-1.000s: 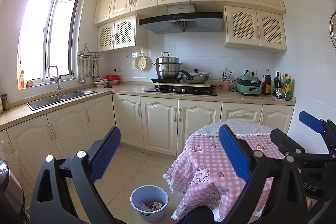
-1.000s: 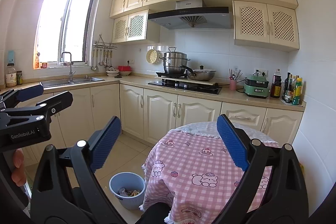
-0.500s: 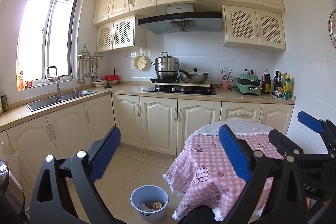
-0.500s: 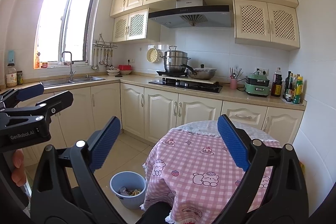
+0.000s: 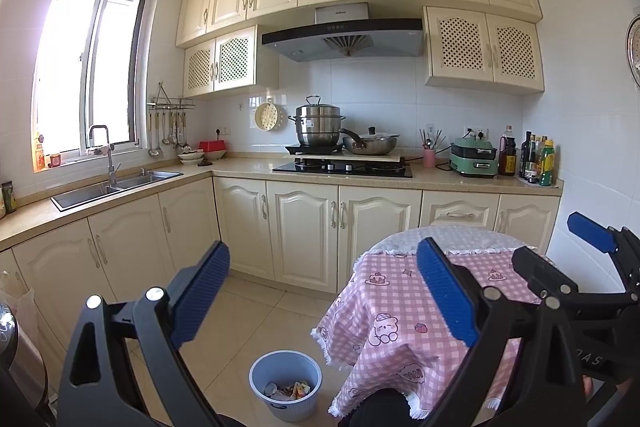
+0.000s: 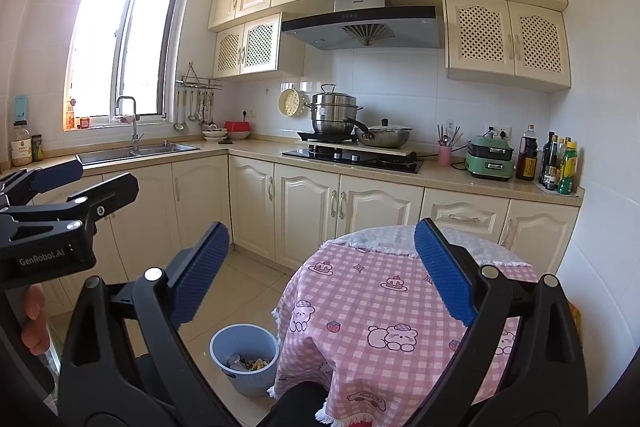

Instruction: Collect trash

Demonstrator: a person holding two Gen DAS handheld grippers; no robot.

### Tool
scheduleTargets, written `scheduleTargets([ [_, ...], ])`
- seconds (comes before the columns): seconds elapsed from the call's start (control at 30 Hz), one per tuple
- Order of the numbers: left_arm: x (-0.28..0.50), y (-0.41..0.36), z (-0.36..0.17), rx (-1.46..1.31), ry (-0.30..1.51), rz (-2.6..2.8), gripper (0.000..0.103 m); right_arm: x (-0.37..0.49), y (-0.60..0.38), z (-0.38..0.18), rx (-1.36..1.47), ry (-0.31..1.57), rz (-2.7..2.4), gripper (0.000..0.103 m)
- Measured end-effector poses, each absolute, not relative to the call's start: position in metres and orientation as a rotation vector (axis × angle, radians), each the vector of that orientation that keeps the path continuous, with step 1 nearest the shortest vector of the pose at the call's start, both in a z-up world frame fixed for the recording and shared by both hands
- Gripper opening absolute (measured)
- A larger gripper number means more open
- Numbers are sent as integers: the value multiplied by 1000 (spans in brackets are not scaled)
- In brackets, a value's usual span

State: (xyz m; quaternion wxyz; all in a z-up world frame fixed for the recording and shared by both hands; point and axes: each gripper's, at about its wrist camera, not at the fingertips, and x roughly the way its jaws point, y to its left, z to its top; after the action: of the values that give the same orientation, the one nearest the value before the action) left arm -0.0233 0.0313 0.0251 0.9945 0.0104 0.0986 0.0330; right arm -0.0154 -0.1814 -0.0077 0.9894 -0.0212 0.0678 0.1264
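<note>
Both grippers spread wide, nothing between the pads. Left gripper is up in the air w/ its blue pads framing the floor and the near edge of the round surface; right gripper likewise, pads apart, pointing over that surface's pink checked cloth. I can see each gripper from the other's cam: right one at the far right of the left wrist view, left one at the far left of the right wrist view, w/ a bit of my operator's hand on its grip.

Trash sits in a light blue bin on the tiled floor, just beside the left edge of the round surface, below the cloth's fringe. Inside: crumpled wrappers and scraps, can't tell exact items. Bin stands upright.

Cloth top looks bare from here, w/ a grey-white layer at its far edge.

Background: L-shaped kitchen surface w/ sink under the window, hob w/ steamer pot and wok, green appliance and bottles at its right end.
</note>
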Motion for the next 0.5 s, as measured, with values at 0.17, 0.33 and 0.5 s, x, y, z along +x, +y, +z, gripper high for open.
scheduleTargets([
  [0.17, -24, 30, 24, 19, 198, 66, 93, -16, -181, -8, -42, 138, 255, 92],
  [0.33, -24, 31, 23, 19, 200, 65, 93, -16, -181, -8, -43, 139, 255, 93],
  [0.5, -23, 30, 21, 17, 202, 67, 93, -15, -181, -9, -43, 142, 254, 93],
])
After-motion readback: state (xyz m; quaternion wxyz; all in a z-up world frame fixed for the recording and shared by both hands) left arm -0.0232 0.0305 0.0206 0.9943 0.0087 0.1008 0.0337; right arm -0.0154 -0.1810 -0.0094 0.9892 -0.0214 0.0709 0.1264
